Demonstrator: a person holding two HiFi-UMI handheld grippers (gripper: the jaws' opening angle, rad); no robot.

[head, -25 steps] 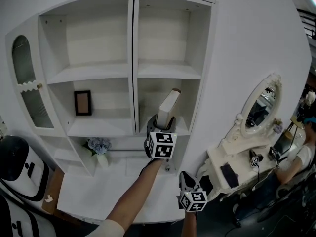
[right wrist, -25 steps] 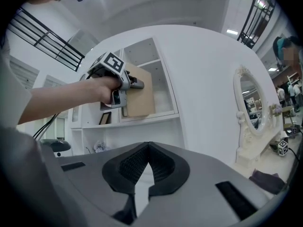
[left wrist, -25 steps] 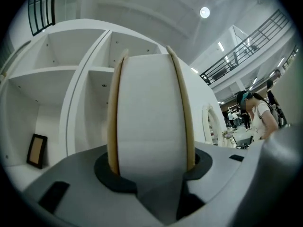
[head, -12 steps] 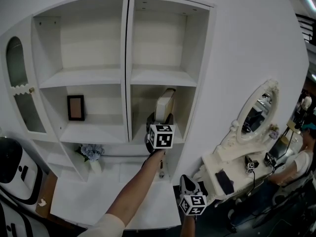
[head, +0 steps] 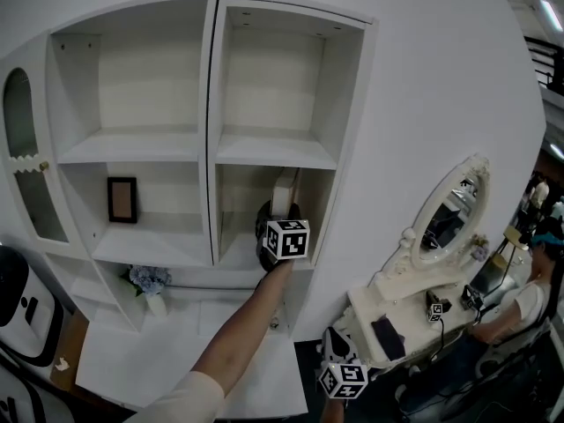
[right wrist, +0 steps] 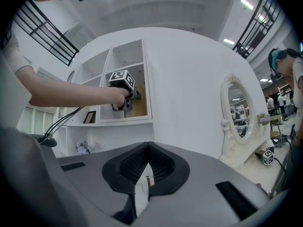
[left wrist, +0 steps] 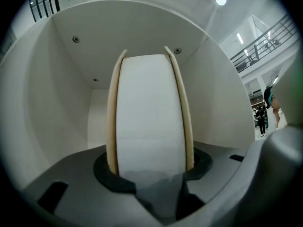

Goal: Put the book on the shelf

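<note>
A thick cream-covered book [head: 284, 192] stands upright, its white page edge [left wrist: 150, 117] towards the left gripper view's camera. My left gripper [head: 280, 216] is shut on its lower end and holds it inside the lower right compartment of the white shelf unit [head: 211, 148]. The compartment's walls and ceiling surround the book in the left gripper view. Whether the book rests on the shelf board is hidden. My right gripper [head: 333, 352] hangs low at the bottom right, away from the shelf, with its jaws together and nothing in them [right wrist: 142, 183]. The right gripper view shows the left gripper [right wrist: 122, 86] at the shelf.
A dark picture frame [head: 122, 199] stands in the lower left compartment. Blue flowers in a vase [head: 144, 280] sit on the ledge below. A white dressing table with an oval mirror [head: 445, 227] stands to the right. A person [head: 538, 298] sits at the far right.
The left gripper has carried the book deeper into the lower right compartment and stood it more upright. The right gripper has stayed low.
</note>
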